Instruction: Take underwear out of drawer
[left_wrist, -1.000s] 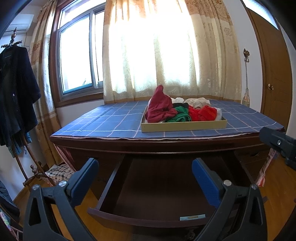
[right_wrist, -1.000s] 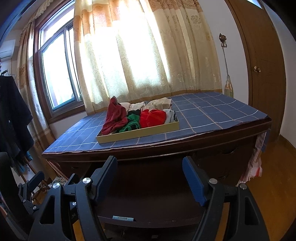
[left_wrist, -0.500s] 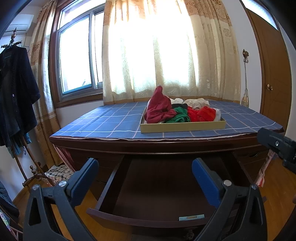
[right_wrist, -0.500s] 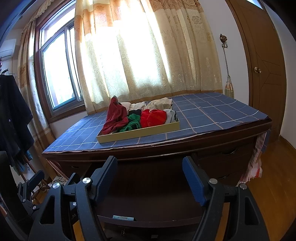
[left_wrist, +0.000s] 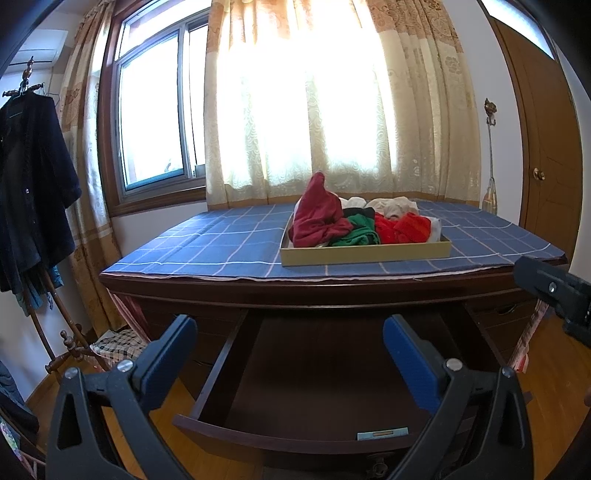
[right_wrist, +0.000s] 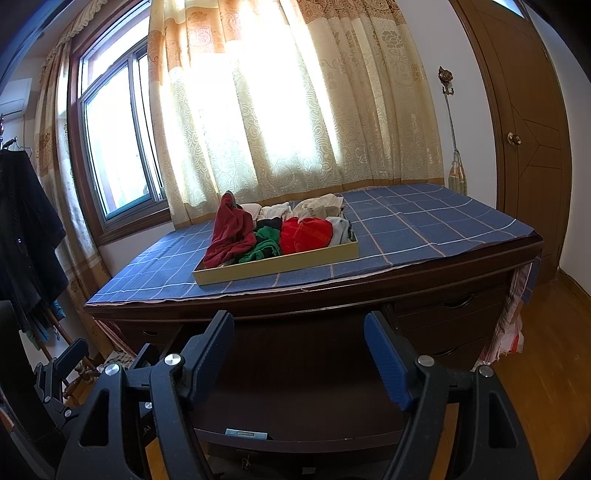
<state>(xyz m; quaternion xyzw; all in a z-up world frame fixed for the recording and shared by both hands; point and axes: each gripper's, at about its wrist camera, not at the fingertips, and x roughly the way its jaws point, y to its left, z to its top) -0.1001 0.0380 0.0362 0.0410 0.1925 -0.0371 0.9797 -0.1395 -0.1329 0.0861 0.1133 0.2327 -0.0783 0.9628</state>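
The desk's middle drawer (left_wrist: 229, 354) is pulled out below the desktop; its dark inside shows only a small pale label (left_wrist: 382, 432) by the front rim. On the blue checked cloth stands a shallow tan tray (left_wrist: 365, 253) heaped with underwear (left_wrist: 317, 218) in maroon, green, red and white. My left gripper (left_wrist: 288, 325) hangs open over the drawer with nothing between its blue pads. In the right wrist view my right gripper (right_wrist: 299, 321) is likewise open over the drawer (right_wrist: 314, 441), below the tray (right_wrist: 277, 266) and underwear (right_wrist: 306, 232).
A coat rack with a dark coat (left_wrist: 33, 192) stands at the left, and a checked cushion (left_wrist: 118, 341) lies low beside the desk. Closed side drawers (right_wrist: 454, 321) fill the desk's right. A wooden door (right_wrist: 532, 147) is at the far right, curtains (left_wrist: 325, 96) behind.
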